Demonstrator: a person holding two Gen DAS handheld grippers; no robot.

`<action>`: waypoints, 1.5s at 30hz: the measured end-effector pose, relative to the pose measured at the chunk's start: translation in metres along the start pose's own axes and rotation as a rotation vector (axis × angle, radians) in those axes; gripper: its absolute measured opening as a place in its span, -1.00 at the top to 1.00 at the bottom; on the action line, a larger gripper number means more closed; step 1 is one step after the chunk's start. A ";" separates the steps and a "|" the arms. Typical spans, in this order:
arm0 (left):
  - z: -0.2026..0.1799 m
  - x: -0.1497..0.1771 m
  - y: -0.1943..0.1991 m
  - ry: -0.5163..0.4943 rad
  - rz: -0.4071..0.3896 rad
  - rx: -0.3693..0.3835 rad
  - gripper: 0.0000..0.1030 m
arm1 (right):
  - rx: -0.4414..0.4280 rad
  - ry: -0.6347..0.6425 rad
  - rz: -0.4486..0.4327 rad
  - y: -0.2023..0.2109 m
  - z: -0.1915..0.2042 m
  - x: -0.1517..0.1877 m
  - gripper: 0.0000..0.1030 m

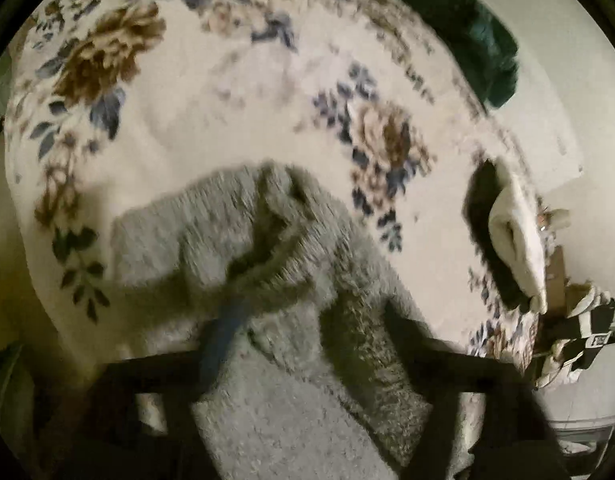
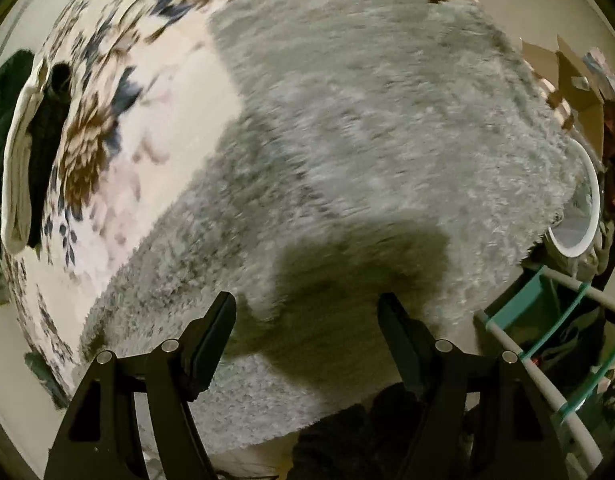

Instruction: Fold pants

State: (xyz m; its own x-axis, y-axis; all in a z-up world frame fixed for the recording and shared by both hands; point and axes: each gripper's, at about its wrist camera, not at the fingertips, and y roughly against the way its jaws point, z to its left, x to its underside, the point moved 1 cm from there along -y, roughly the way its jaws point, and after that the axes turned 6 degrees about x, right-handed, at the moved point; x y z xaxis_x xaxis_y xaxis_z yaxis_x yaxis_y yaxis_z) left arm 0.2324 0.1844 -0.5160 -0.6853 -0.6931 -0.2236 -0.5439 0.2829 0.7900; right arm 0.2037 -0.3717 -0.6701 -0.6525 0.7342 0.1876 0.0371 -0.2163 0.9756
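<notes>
Fuzzy grey pants (image 2: 367, 140) — rumpled — on a floral blanket (image 1: 227, 112).

- The right gripper (image 2: 307, 316) shows clearly in its own wrist view: two black fingers rise from the near edge, jaws spread wide with a broad gap between the tips.
- Its left finger (image 2: 211, 332) leans inward toward the tip, and the right finger (image 2: 399, 332) mirrors it.
- Nothing sits between its fingers; they hang just above a grey fuzzy surface.
- The left gripper (image 1: 307, 344) is blurred and dark at the near edge of its view.
- Its fingers (image 1: 439, 352) stand apart, grey fabric bunched between them; whether they press it cannot be told.
</notes>
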 end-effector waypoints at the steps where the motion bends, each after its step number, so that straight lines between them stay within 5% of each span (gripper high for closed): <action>1: 0.004 -0.002 -0.004 -0.001 0.002 0.000 -0.61 | 0.000 0.006 0.002 -0.002 0.007 0.001 -0.46; 8: 0.016 0.003 -0.058 -0.087 0.086 -0.089 -0.57 | 0.000 0.045 0.007 -0.010 0.047 0.012 -0.46; 9: 0.014 0.005 -0.058 -0.113 0.068 -0.103 -0.30 | 0.006 0.051 0.006 -0.010 0.050 0.013 -0.46; 10: 0.008 0.008 -0.058 -0.161 0.053 -0.116 0.39 | 0.013 0.054 0.004 -0.011 0.053 0.014 -0.46; 11: 0.003 0.010 -0.058 -0.189 0.065 -0.115 0.61 | 0.020 0.054 0.005 -0.012 0.054 0.015 -0.46; 14: -0.004 0.009 -0.038 -0.222 0.033 -0.068 0.64 | 0.033 0.047 0.008 -0.013 0.056 0.017 -0.46; 20: 0.011 -0.014 0.028 -0.117 0.040 -0.015 0.64 | 0.047 0.051 -0.001 -0.011 0.051 0.017 -0.46; 24: 0.039 -0.029 0.044 -0.033 0.093 -0.048 0.64 | 0.042 0.035 0.010 -0.012 0.038 0.018 -0.46; 29: 0.087 -0.030 0.024 -0.024 0.153 -0.204 0.64 | 0.043 0.005 0.028 -0.016 0.017 0.024 -0.46; 35: 0.109 -0.014 0.010 0.080 0.181 -0.211 0.55 | 0.005 -0.053 0.019 -0.010 -0.014 0.026 -0.46; 39: 0.089 -0.010 0.028 0.005 0.124 -0.271 -0.53 | 0.021 -0.064 -0.077 0.012 -0.032 0.017 -0.47; 45: 0.050 -0.009 0.053 -0.159 0.021 -0.394 -0.59 | 0.094 0.049 -0.236 0.044 -0.016 -0.029 -0.53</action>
State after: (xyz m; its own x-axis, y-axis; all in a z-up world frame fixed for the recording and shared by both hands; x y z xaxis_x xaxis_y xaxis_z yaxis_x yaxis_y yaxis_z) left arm 0.1854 0.2385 -0.5001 -0.7775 -0.5699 -0.2658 -0.3234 -0.0001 0.9463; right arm 0.2124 -0.4133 -0.6342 -0.6872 0.7247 -0.0503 -0.0523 0.0196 0.9984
